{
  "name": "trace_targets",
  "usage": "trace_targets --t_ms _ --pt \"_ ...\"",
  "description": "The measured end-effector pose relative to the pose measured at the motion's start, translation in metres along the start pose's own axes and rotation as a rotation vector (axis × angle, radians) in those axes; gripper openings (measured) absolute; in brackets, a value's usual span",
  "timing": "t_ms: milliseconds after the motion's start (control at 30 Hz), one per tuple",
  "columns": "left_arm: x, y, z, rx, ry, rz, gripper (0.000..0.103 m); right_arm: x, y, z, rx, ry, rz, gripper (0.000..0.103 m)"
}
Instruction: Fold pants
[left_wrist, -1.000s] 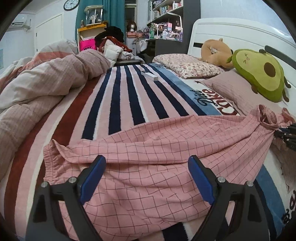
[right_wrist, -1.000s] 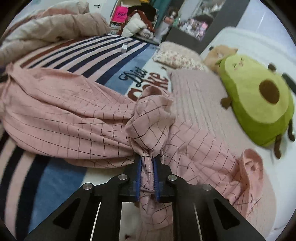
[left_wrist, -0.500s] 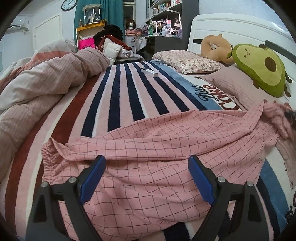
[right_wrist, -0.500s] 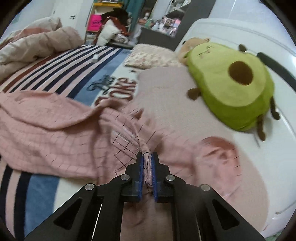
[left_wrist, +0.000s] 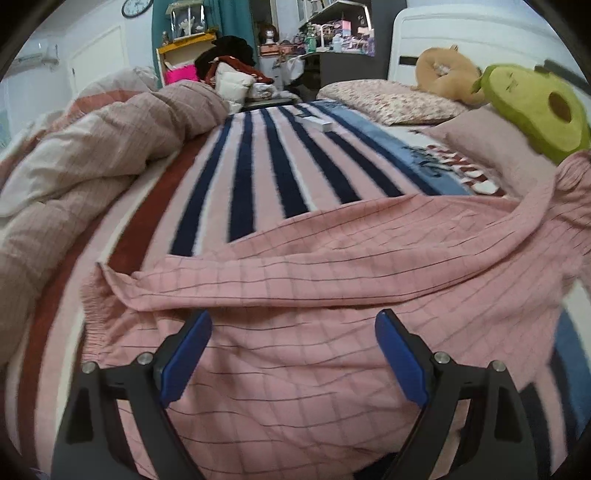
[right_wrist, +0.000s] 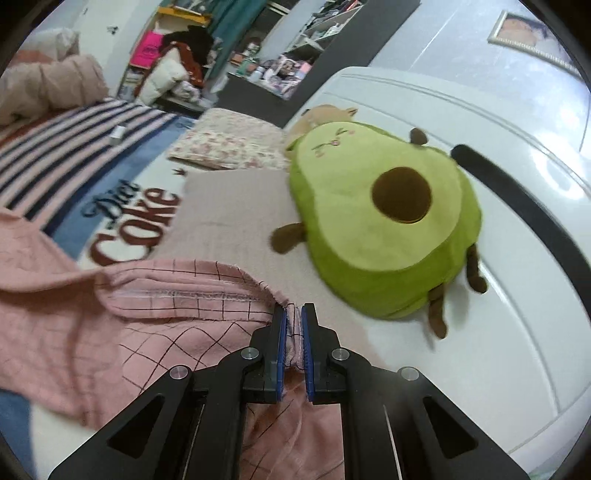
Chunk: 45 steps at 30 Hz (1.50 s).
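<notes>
**Hem pinched and lifted, waistband end left lying for the fold**

While the pink checked pants (left_wrist: 295, 280) are spread across the striped blanket (left_wrist: 258, 177) on the bed, one end of them is gripped and the other is left lying. The right gripper (right_wrist: 293, 314) is clenched on a bunched hem of the pants, a narrow tuck of cloth being squeezed between its blue pads (right_wrist: 280, 332); the stitched edge of the leg opening is seen running off to the left of the grip. The cloth is raised there, judging by the slack fold hanging beneath, presumably so that the leg can be carried over the rest of the garment.

The left gripper (left_wrist: 293, 354) is held low over the wide part of the pants, its jaws spread wide with nothing pinched between them; only flat fabric is seen beneath. The gathered elastic waistband (left_wrist: 92, 317) is lying just to the left of that gripper, at the blanket's red stripe. That placement is judged to be a readiness to pin or seize the waist end.

An avocado plush (right_wrist: 380, 225) and a pink pillow (right_wrist: 236, 206) are lying close beyond the lifted hem, so the carried cloth could be dragged against them.

The fold itself is judged not yet made: the garment is stretched long, in a single run.
</notes>
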<state>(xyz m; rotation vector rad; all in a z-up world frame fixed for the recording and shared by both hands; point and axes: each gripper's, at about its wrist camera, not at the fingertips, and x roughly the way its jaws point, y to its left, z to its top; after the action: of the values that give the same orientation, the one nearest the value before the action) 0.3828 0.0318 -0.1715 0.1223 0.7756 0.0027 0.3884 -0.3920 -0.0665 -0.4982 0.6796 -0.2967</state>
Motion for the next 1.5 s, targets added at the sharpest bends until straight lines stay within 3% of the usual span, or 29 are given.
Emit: trace_targets --t_ms 67,167,233,300,367,433,500,633,767,867,900,933,967,1000,1033,1133,1300,1500 --pt "0.003 0.001 -0.001 0.023 -0.003 0.07 0.088 0.011 0.0 0.003 0.002 0.023 -0.014 0.003" --pt "0.001 0.011 -0.001 0.017 0.002 0.076 0.088 0.018 0.0 0.004 0.007 0.045 -0.011 0.012" --pt "-0.007 0.021 0.001 -0.004 -0.007 0.085 0.088 0.016 0.0 0.0 0.022 0.062 0.004 0.056" --pt "-0.02 0.038 0.001 -0.055 -0.013 0.09 0.088 0.007 -0.001 -0.006 0.051 0.05 0.025 0.068" --pt "-0.034 0.057 -0.006 -0.12 -0.009 0.073 0.09 -0.008 -0.005 -0.013 0.093 0.042 0.077 0.07" --pt "-0.044 0.073 -0.015 -0.178 -0.01 0.077 0.099 -0.022 -0.012 -0.023 0.164 0.039 0.16 0.086" --pt "-0.049 0.087 -0.027 -0.238 0.002 0.11 0.101 -0.034 -0.016 -0.037 0.234 0.054 0.249 0.095" --pt "-0.031 0.114 -0.05 -0.354 0.087 0.153 0.101 -0.034 -0.005 -0.062 0.29 0.146 0.403 0.095" --pt "-0.012 0.121 -0.06 -0.415 0.127 0.085 0.101 -0.017 0.01 -0.071 0.312 0.18 0.467 0.097" --pt "-0.003 0.119 -0.064 -0.44 0.118 0.051 0.097 -0.011 0.023 -0.068 0.267 0.143 0.444 0.091" --pt "-0.003 0.116 -0.063 -0.43 0.113 0.049 0.089 -0.007 0.028 -0.066 0.25 0.139 0.433 0.076" --pt "-0.002 0.113 -0.062 -0.415 0.11 0.046 0.064 -0.004 0.035 -0.065 0.224 0.135 0.405 0.055" --pt "-0.001 0.111 -0.061 -0.41 0.116 0.04 0.042 -0.002 0.042 -0.063 0.185 0.123 0.361 0.045" --pt "-0.001 0.11 -0.061 -0.408 0.114 0.032 0.036 -0.001 0.044 -0.061 0.167 0.108 0.343 0.029" --pt "-0.002 0.109 -0.061 -0.403 0.101 0.018 0.024 -0.003 0.046 -0.06 0.162 0.088 0.343 0.022" --pt "-0.019 0.108 -0.06 -0.395 0.052 0.028 0.018 -0.009 0.037 -0.06 0.198 0.053 0.365 0.013" --pt "-0.076 0.111 -0.051 -0.38 -0.07 0.077 0.018 -0.032 0.014 -0.061 0.244 0.006 0.362 0.011" --pt "-0.152 0.107 -0.052 -0.327 -0.133 0.047 0.018 -0.085 -0.026 -0.068 0.285 -0.018 0.362 0.01"
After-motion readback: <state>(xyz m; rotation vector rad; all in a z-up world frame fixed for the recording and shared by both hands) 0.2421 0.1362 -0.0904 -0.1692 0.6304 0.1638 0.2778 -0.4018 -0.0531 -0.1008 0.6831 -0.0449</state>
